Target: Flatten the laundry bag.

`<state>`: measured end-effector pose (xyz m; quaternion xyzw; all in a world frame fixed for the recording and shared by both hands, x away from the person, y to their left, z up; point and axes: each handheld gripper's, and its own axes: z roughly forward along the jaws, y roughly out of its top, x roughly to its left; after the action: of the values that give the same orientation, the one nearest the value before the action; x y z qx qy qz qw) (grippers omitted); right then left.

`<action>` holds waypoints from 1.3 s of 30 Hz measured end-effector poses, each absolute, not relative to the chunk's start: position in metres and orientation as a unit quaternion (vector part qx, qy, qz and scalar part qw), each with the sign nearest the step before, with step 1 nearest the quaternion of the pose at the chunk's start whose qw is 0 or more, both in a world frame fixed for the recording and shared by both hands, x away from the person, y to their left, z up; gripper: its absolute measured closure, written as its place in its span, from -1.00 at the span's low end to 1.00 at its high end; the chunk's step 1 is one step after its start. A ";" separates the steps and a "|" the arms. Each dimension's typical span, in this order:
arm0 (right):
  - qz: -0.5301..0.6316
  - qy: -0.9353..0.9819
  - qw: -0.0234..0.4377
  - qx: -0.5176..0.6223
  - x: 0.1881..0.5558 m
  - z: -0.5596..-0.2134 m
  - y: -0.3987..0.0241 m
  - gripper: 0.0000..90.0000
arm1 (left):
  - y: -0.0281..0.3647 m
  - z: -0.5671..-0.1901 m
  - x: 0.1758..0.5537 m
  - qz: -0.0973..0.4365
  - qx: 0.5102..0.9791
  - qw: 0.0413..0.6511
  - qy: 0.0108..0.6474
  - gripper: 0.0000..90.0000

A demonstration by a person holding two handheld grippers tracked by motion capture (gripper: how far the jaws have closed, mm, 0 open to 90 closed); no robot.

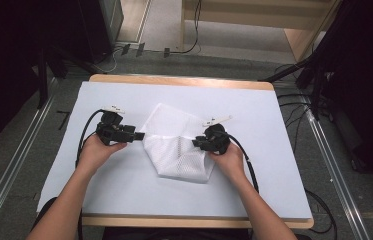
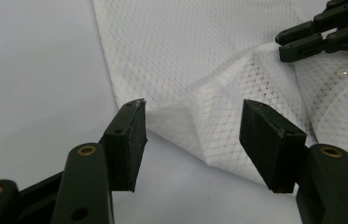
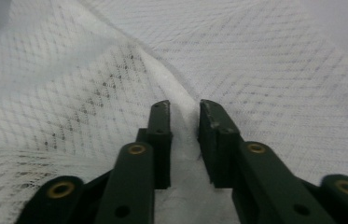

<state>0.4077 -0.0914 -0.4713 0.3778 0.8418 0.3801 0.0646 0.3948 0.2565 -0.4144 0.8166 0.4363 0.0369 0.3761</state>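
Observation:
A white mesh bag point(image 1: 176, 145) lies crumpled in the middle of the white-covered table point(image 1: 254, 105). My left gripper point(image 1: 140, 136) sits at the bag's left edge, pointing right. In the left gripper view its jaws point(image 2: 192, 112) stand wide open, with a folded corner of the mesh bag point(image 2: 199, 60) just beyond them and not touched. My right gripper point(image 1: 195, 143) rests on the bag's right side. In the right gripper view its jaws point(image 3: 184, 109) are close together, pinching a raised ridge of the mesh bag point(image 3: 255, 60). The right gripper's fingers point(image 2: 302, 39) also show at the top right of the left gripper view.
The table's wooden edge point(image 1: 184, 80) runs along the back, with bare cover on both sides of the bag. Metal floor rails point(image 1: 19, 160) flank the table. Cables point(image 1: 294, 115) and dark stands point(image 1: 319, 75) stand at the back right.

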 end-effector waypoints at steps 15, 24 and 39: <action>0.404 0.837 0.028 0.368 0.403 -0.438 -0.087 1.00 | 0.265 -0.413 0.396 0.037 0.807 0.384 0.448 -0.07; 0.444 0.839 0.002 0.314 0.378 -0.399 -0.069 1.00 | 0.275 -0.411 0.393 0.046 0.800 0.386 0.457 -0.07; 0.460 0.857 -0.048 0.229 0.343 -0.383 -0.012 1.00 | 0.292 -0.407 0.381 0.059 0.786 0.392 0.474 -0.07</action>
<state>0.3433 -0.0117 -0.3831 0.2291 0.8568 0.4596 -0.0475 0.3810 0.2920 -0.4072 0.7864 0.4736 0.0589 0.3922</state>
